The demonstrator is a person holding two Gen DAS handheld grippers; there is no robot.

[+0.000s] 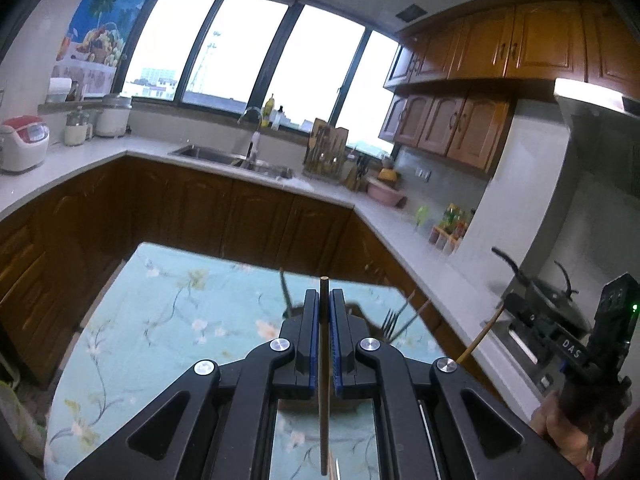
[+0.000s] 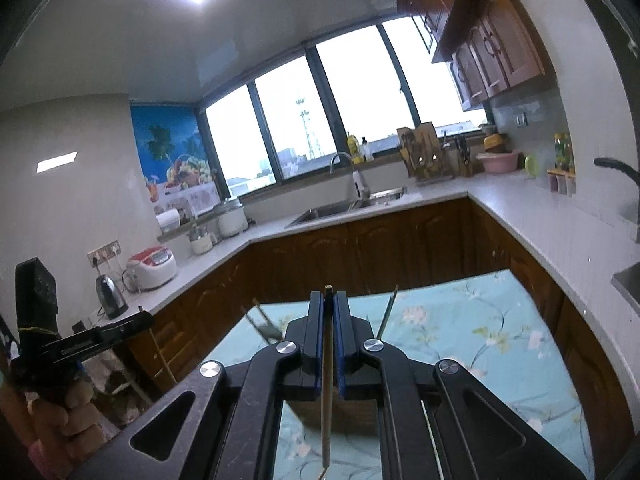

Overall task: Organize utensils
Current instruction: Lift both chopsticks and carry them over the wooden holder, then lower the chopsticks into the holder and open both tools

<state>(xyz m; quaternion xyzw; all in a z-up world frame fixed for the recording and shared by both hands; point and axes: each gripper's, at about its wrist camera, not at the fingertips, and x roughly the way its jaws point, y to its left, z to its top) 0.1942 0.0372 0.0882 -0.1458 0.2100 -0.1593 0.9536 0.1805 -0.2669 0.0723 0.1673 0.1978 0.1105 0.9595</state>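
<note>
The left tongs (image 1: 324,300) were clenched on a thin dark wooden chopstick (image 1: 323,380) and the right tongs (image 2: 328,304) on a pale wooden chopstick (image 2: 327,392), both lifted above the floral-cloth worktop (image 1: 168,320), probably to carry them as a pair

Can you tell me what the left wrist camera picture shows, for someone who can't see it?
The left gripper is shut on a thin brown chopstick, held above a table with a floral tablecloth. A fork stands up behind it. Beyond are a sink and big windows.
</note>
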